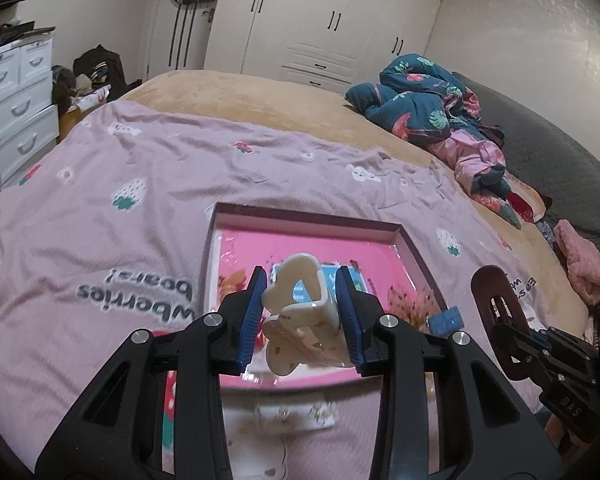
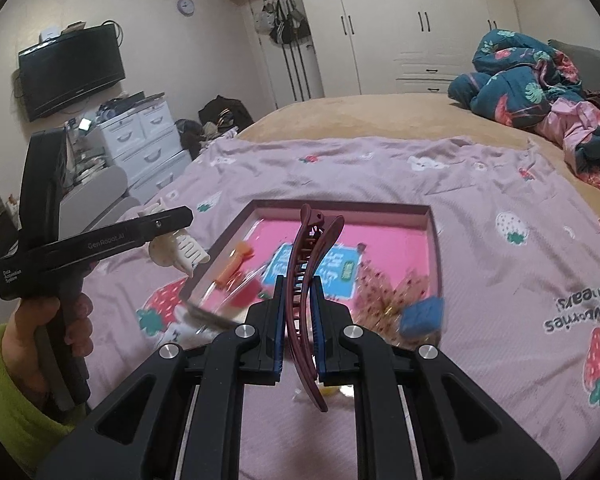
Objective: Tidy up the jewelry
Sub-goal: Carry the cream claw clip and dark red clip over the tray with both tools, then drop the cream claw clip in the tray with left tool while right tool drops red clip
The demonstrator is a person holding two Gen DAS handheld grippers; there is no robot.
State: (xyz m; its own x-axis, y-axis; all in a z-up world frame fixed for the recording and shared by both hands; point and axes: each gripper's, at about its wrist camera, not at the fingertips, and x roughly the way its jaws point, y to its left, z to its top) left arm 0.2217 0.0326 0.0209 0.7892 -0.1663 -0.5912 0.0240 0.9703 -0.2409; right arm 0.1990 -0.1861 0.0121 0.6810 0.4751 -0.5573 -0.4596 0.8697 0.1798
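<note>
A shallow box [image 1: 414,254] with a pink glossy floor lies on the bed's pink sheet; it also shows in the right wrist view [image 2: 435,240]. My left gripper [image 1: 302,316] is shut on a cream claw hair clip [image 1: 300,320] and holds it above the box's near edge; the clip also shows in the right wrist view [image 2: 180,254]. My right gripper [image 2: 298,332] is shut on a maroon beak hair clip [image 2: 304,280], upright, above the box's near edge. In the box lie an orange clip [image 2: 236,264], a speckled brown bow [image 2: 384,292] and a blue clip [image 2: 422,316].
A white packet [image 1: 288,416] lies on the sheet under the left gripper. Crumpled blue floral bedding [image 1: 420,96] and pink clothes [image 1: 476,156] lie at the bed's far right. White drawers [image 2: 140,140] stand left of the bed. A small yellow item [image 2: 332,390] lies under the right gripper.
</note>
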